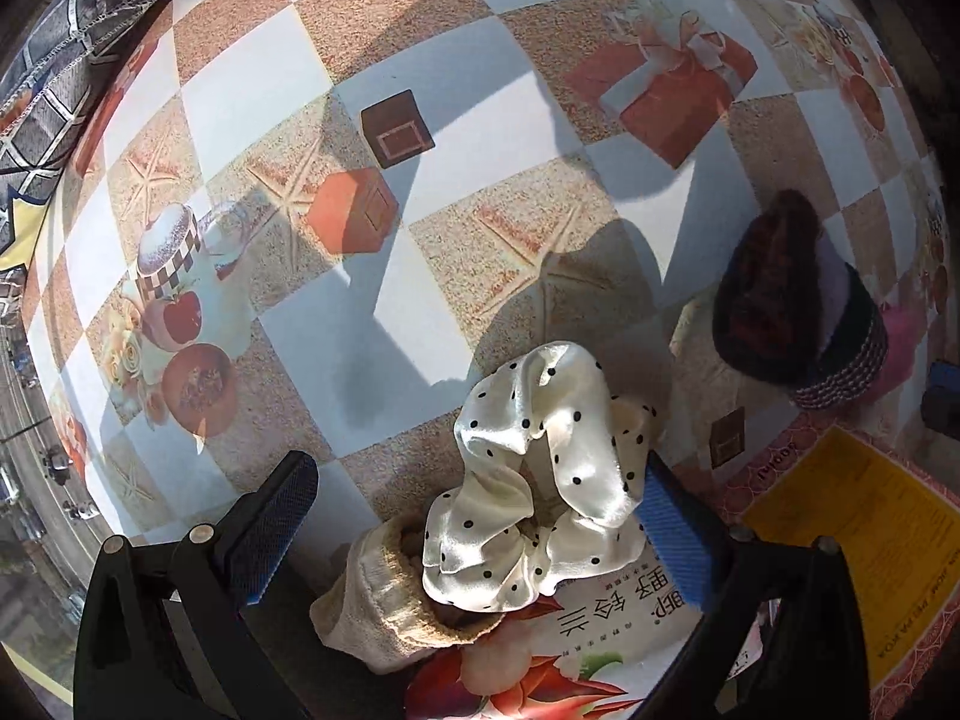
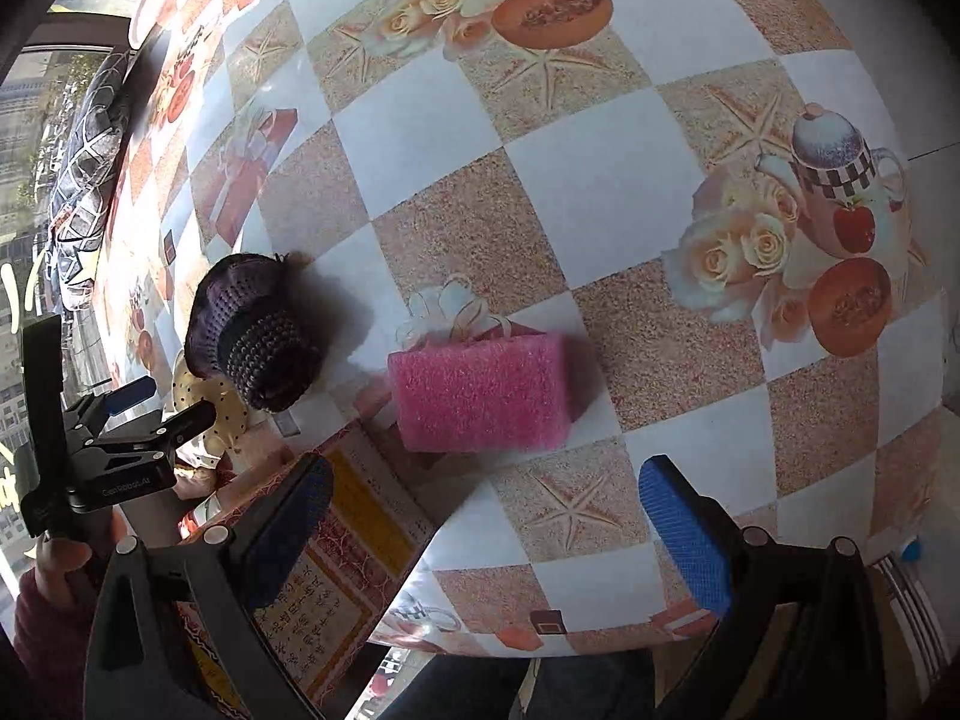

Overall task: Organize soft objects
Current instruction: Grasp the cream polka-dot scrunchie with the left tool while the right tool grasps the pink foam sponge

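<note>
Scrunchie [image 1: 528, 480], white with black dots, sits between my left tongs [image 1: 474, 534], spread wide and empty, hugging the right pad. My right tongs [image 2: 486, 534] gape too; the pink sponge [image 2: 480, 399] lies crosswise just ahead on the table [image 2: 600, 180].

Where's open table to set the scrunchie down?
Free: the wide stretch beyond the scrunchie, left of the knit hat; also right of the pink sponge. Crowded: the near edge, with the beige sock, printed bag and yellow sheet.
</note>
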`<state>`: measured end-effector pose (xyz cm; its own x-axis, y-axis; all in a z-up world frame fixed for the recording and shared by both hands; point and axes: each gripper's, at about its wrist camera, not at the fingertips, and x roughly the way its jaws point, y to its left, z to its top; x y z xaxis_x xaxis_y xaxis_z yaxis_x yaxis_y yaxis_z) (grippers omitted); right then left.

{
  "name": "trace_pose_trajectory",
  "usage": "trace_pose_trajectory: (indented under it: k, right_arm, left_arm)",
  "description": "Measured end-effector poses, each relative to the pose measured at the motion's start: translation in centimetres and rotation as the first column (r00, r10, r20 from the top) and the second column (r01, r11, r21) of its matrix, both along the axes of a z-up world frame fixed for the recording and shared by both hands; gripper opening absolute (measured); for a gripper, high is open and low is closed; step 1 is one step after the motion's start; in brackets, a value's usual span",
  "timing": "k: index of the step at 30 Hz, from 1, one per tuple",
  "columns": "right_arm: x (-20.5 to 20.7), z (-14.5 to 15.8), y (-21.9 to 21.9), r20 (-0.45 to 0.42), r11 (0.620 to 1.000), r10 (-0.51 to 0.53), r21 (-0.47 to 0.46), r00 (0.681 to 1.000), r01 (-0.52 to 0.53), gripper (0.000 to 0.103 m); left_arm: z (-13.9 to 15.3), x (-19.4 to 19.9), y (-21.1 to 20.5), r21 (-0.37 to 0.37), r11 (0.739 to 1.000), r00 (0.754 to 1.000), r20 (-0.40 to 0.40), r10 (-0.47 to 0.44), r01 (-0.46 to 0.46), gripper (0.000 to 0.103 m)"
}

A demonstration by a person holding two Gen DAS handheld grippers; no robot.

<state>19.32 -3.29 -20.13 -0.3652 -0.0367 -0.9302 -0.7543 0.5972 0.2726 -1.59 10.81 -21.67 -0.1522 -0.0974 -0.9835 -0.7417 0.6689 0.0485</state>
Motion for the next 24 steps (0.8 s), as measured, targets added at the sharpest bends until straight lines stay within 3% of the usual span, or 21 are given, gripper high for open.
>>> trace_pose_trajectory:
  k: [6,9,11,14,16,20,24]
  right_arm:
    - [-1.7,-2.9,1.0,0.077,0.997,0.057,-0.063,0.995,-0.052,0.103]
    - [-0.5,-3.0,0.6,0.214,0.991,0.104,-0.11,0.971,-0.082,0.103]
    - [1.7,-3.2,0.1,0.259,0.989,0.095,-0.131,0.961,-0.063,0.103]
    - [5.3,-2.6,-1.5,0.171,0.996,-0.026,-0.079,0.985,0.04,0.103]
    - [6.1,-2.0,-2.2,0.123,0.997,-0.051,-0.044,0.991,0.057,0.103]
    - [5.7,-1.2,-2.4,0.146,1.0,-0.007,-0.02,0.989,0.01,0.103]
    - [4.8,-1.8,-1.7,0.151,0.999,-0.03,-0.023,0.988,0.034,0.103]
  left_arm:
    - [-0.9,1.0,2.1,0.064,0.997,0.999,-0.027,0.036,-0.034,0.103]
    - [0.3,1.0,5.3,0.154,0.981,0.992,-0.019,0.126,-0.122,0.103]
    - [2.1,0.1,7.0,0.18,0.961,0.978,0.029,0.207,-0.208,0.103]
    - [4.5,-1.0,7.4,0.166,0.951,0.963,0.11,0.244,-0.26,0.103]
    - [5.1,-1.5,6.6,0.145,0.955,0.961,0.132,0.241,-0.259,0.103]
    - [4.4,-1.8,4.5,0.105,0.956,0.956,0.134,0.26,-0.275,0.103]
    - [2.3,-0.9,3.1,0.093,0.944,0.945,0.113,0.306,-0.317,0.103]
